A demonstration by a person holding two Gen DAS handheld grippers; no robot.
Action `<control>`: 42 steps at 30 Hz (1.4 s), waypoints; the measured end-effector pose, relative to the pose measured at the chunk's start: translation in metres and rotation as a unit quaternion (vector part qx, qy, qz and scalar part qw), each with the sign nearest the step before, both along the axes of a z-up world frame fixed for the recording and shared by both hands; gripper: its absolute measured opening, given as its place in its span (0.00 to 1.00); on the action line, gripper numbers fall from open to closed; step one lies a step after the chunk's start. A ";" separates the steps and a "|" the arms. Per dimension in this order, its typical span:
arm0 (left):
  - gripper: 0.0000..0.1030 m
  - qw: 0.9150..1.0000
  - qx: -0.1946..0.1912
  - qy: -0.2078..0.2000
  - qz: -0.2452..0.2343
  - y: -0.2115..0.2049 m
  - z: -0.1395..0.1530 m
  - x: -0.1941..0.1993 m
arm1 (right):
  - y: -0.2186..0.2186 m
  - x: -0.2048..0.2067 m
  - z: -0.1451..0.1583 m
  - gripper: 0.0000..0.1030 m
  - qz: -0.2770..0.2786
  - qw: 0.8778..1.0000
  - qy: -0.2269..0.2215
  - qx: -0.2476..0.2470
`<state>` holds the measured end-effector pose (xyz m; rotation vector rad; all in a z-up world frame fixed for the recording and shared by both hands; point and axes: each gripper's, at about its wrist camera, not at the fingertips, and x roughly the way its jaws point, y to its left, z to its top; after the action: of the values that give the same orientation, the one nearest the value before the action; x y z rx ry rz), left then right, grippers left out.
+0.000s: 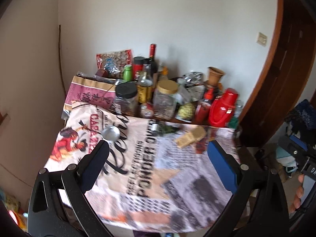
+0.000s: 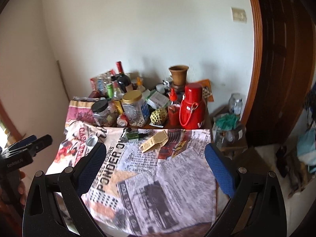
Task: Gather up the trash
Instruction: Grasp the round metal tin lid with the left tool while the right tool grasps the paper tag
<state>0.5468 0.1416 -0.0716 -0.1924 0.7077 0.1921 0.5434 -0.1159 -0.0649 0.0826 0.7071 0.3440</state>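
Blue-padded jaws: left gripper (image 1: 158, 156) and right gripper (image 2: 155, 158) both spread wide, pinching nothing, above the near half of the desk.
Surface: desk (image 2: 167, 126) draped with a newsprint-patterned cloth (image 2: 162, 177); dark wood shows only along the far strip.
Room: pale walls meeting in a corner behind; brown door frame (image 2: 254, 59) at right.
Trash count: one tan cardboard scrap (image 2: 155, 141), one small silver can (image 2: 91, 140), one green bottle (image 2: 135, 135), all on the cloth's far part.
Scrap axis: long side runs near-left to far-right.
Can: lies on its side, open end toward the cameras.
Clutter: two clear jars, one red flask (image 2: 192, 108), one wine bottle (image 2: 121, 77).
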 end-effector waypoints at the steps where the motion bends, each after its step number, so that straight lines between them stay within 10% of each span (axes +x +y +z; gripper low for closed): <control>1: 0.97 1.000 -0.003 0.010 -0.001 0.016 -0.006 0.012 | 0.006 0.009 -0.005 0.96 -0.010 1.000 0.008 0.000; 11: 0.96 0.989 -0.027 0.117 0.080 0.141 -0.112 0.107 | 0.053 0.109 -0.103 0.96 -0.057 0.991 0.119 -0.010; 23: 0.30 0.966 -0.118 0.195 0.120 0.220 -0.230 0.157 | 0.064 0.193 -0.205 0.84 -0.084 0.979 0.184 0.038; 36: 0.07 0.960 -0.128 0.203 0.140 0.228 -0.261 0.174 | 0.082 0.198 -0.225 0.21 -0.035 0.981 0.192 0.023; 42: 0.01 0.964 -0.113 0.199 0.133 0.218 -0.257 0.171 | 0.073 0.181 -0.207 0.12 -0.041 0.984 0.173 0.007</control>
<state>0.7176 0.3594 -0.3283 -0.4765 1.1057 0.4158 0.7244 -0.0432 -0.2724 0.1872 1.0427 0.2583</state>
